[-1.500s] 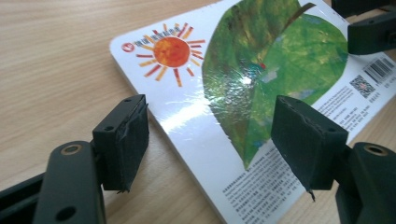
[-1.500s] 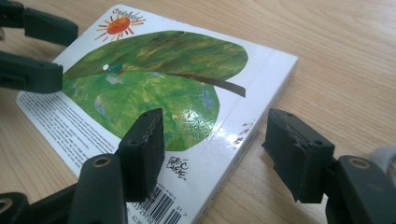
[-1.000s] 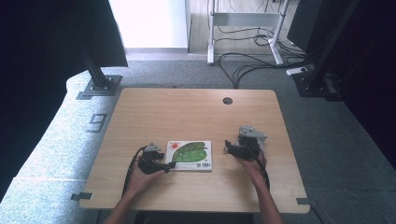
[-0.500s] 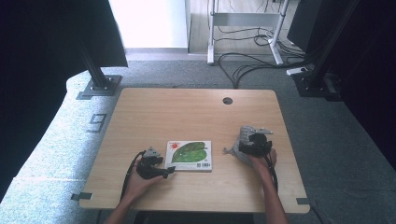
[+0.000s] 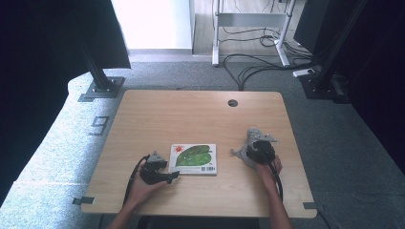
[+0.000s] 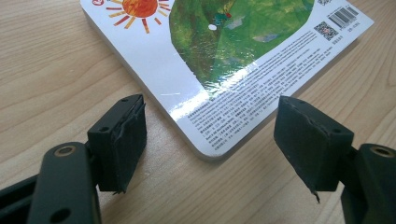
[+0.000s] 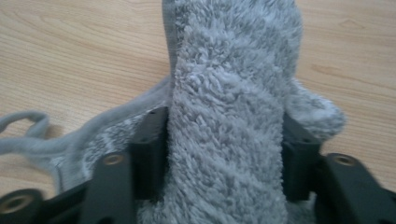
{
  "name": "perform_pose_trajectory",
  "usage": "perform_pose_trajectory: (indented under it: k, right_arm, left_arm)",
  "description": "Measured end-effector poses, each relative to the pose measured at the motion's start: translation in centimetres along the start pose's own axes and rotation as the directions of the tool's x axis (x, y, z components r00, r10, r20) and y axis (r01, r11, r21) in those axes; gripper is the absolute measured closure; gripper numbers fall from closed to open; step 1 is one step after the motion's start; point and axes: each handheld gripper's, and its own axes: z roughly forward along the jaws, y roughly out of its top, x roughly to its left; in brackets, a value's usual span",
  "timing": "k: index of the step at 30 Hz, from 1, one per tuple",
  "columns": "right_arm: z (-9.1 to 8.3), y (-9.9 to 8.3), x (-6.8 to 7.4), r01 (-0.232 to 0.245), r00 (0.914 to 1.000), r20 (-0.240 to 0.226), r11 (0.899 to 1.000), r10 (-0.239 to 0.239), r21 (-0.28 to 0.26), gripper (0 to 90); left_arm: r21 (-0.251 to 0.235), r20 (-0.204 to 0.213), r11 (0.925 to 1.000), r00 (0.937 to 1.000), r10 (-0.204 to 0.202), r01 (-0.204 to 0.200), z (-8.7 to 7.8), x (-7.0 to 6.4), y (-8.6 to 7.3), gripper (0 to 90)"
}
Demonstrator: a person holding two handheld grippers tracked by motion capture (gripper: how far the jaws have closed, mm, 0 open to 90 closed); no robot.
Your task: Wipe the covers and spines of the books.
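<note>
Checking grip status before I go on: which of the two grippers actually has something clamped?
The right gripper: its jaws pinch the grey fluffy cloth. The left gripper is open, its jaws straddling the book corner.

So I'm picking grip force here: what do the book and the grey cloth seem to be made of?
The book looks like thick card with a glossy coating: light glares off its printed cover, and its edge is thick with a rounded corner. The grey cloth looks like soft terry or fleece, matte, with a fuzzy looped pile, bunched between the right gripper jaws. The left gripper is open at the book's corner.
</note>
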Motion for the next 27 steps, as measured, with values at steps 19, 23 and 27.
perform_pose_trajectory:
  k: [19, 23, 27]
  right_arm:
    - [-4.5, 2.7, 4.0, -0.021, 0.9703, -0.239, 0.973, -0.035, -0.229, 65.9]
    - [-5.9, 4.1, 6.0, -0.017, 0.9513, -0.301, 0.963, -0.067, -0.269, 65.9]
    - [-6.7, 5.3, 8.0, -0.017, 0.9277, -0.362, 0.958, -0.092, -0.288, 65.8]
  left_arm:
    - [0.019, 0.001, 0.9983, 0.9985, 0.055, -0.055, 0.3, -0.8, 0.1, 23.8]
    - [0.019, -0.011, 0.9982, 0.9983, 0.056, -0.056, 0.2, -0.9, -0.1, 23.8]
    - [0.024, -0.012, 0.9985, 0.9987, 0.049, -0.049, 0.0, -0.9, -0.1, 23.8]
